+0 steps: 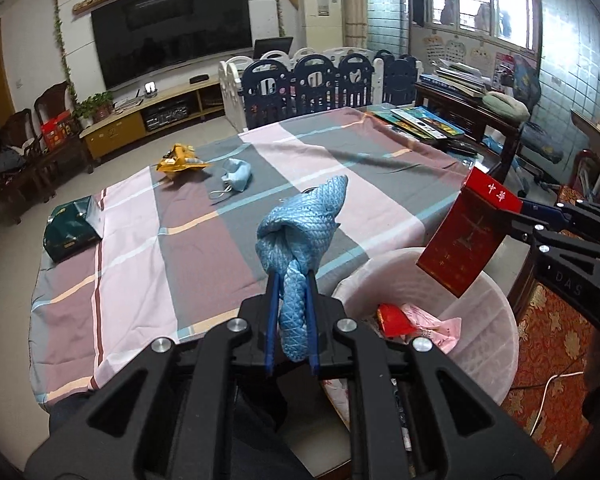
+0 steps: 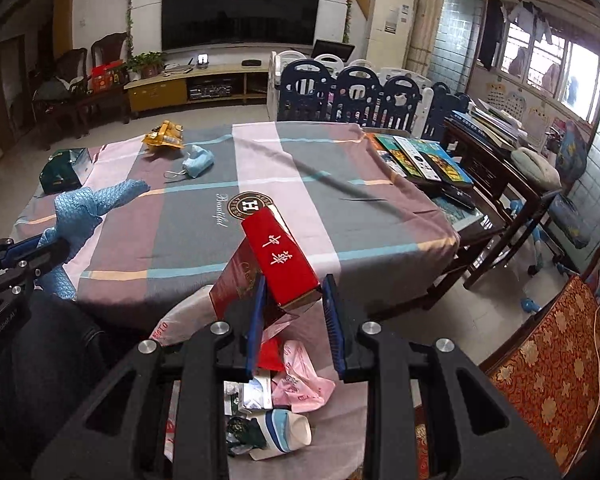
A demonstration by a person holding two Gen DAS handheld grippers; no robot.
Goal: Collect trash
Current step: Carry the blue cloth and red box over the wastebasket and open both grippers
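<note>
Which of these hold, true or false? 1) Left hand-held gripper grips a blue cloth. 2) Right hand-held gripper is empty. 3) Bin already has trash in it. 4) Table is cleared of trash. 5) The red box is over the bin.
1) True: the left hand-held gripper is shut on the blue cloth.
2) False: the right hand-held gripper is shut on a red box.
3) True: the bin holds a pink bag and other scraps.
4) False: a yellow wrapper and a blue face mask lie on the table.
5) True: it hangs above the bin's rim.
</note>
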